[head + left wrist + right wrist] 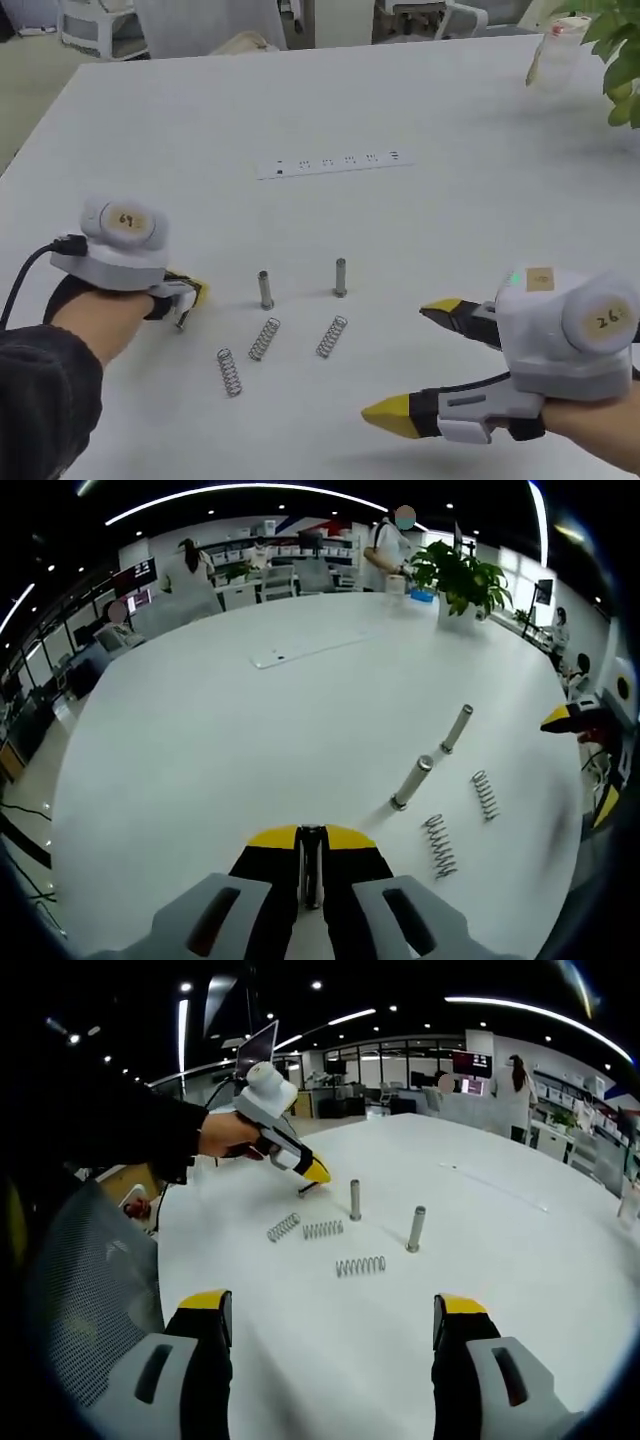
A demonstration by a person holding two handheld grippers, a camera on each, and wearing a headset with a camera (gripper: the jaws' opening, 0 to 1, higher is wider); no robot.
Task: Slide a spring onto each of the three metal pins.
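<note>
Two metal pins (265,290) (340,277) stand upright on the white table (400,110). In front of them lie three springs (229,371) (264,338) (332,336). My left gripper (187,298) is shut on a third metal pin (181,318), which hangs tip-down just left of the springs; the left gripper view has this pin (311,865) between the closed jaws. My right gripper (410,362) is open with nothing between its jaws, low at the right of the springs. In the right gripper view the pins (354,1200) (416,1228) and springs (360,1266) lie ahead of the right gripper (330,1315).
A white power strip (335,163) lies flat in the middle of the table. A clear bottle (555,50) and a leafy plant (618,55) stand at the far right corner. Chairs stand beyond the far edge.
</note>
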